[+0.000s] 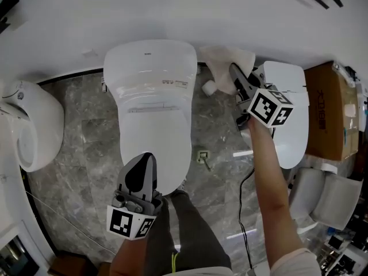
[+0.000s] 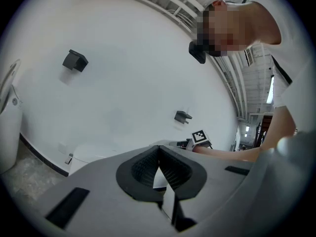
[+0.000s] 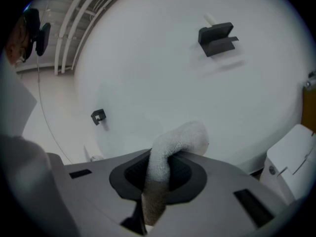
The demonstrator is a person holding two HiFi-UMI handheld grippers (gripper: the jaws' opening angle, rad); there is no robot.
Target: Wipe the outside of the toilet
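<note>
Right claw is pinching a crumpled white terry cloth; I'm seeing the glossy white ceramic toilet lying just to its left.

The left claw hides part of the toilet seat's front edge.

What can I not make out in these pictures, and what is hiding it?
- Head view: the toilet shows only from above, so its lid and tank hide its sides and base.
- Head view: the right gripper covers part of the cloth in its jaws.
- Head view: the small thing on the floor is too small to name.
</note>
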